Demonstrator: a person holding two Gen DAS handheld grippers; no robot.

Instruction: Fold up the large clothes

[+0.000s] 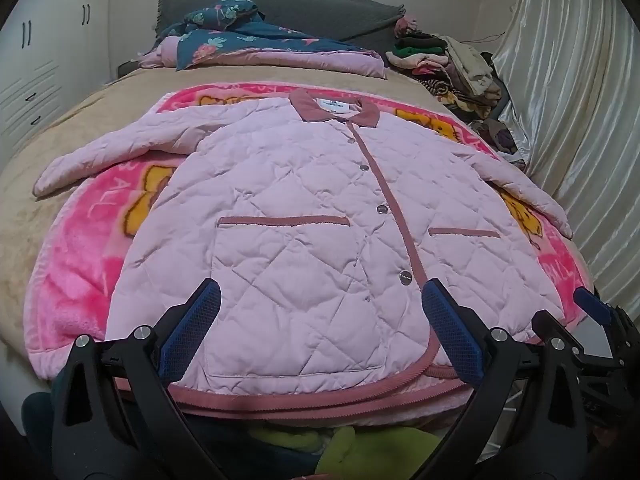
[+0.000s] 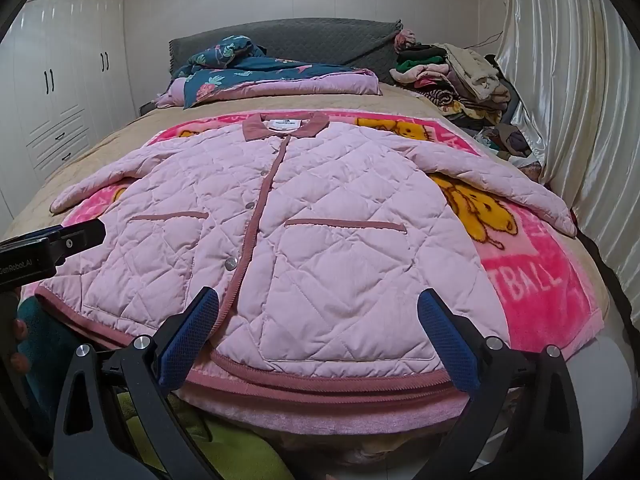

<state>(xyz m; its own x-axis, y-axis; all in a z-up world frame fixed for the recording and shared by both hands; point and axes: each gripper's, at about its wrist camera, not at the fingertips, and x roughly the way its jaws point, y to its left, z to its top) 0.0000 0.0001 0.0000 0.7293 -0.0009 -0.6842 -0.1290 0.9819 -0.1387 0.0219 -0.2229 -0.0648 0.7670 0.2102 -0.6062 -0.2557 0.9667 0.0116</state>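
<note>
A pale pink quilted jacket [image 1: 304, 208] lies flat and buttoned on a pink cartoon blanket [image 1: 80, 280], collar at the far side, both sleeves spread out. It also shows in the right wrist view [image 2: 320, 232]. My left gripper [image 1: 320, 332] is open and empty, hovering above the jacket's hem on its left half. My right gripper [image 2: 318, 332] is open and empty above the hem on the right half. The right gripper's finger [image 1: 592, 306] shows at the right edge of the left wrist view, and the left gripper [image 2: 60, 240] shows at the left edge of the right wrist view.
The blanket [image 2: 536, 280] lies on a bed with a beige cover [image 2: 120, 140]. A folded blue floral quilt [image 1: 256, 44] lies at the headboard. A pile of clothes [image 1: 452, 68] sits at the far right. Shiny curtains [image 2: 580, 100] hang right; white wardrobes [image 2: 60, 80] stand left.
</note>
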